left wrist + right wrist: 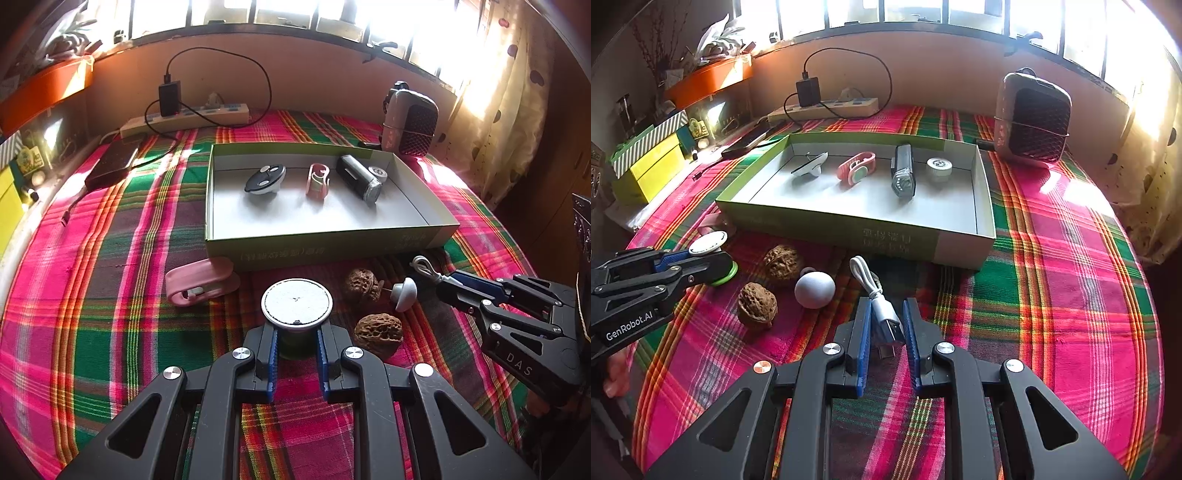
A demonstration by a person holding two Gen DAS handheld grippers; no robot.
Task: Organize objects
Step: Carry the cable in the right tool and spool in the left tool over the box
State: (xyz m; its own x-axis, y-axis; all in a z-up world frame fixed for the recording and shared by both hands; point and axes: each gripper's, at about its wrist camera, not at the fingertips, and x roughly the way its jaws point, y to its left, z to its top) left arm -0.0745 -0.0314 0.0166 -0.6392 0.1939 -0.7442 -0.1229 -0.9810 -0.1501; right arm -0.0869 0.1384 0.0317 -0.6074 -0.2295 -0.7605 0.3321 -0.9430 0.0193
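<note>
My left gripper (296, 332) is shut on a round white-topped tin with a green base (296, 303), which stands on the plaid cloth. The right wrist view shows this grip from the side, with the left gripper (692, 258) around the tin (708, 243). My right gripper (887, 308) is shut on a coiled white USB cable (877, 295) lying before the box, and it enters the left wrist view as the right gripper (445, 282) on the cable (424, 265). The open green box (325, 245) (849, 225) holds several small items.
Two walnuts (362, 284) (378, 330), a white knob (404, 293) and a pink clip (201, 282) lie in front of the box. Behind it are a power strip (184, 118), a dark power bank (112, 164) and a mesh-fronted device (1032, 118). Yellow boxes (652, 168) stand at the left.
</note>
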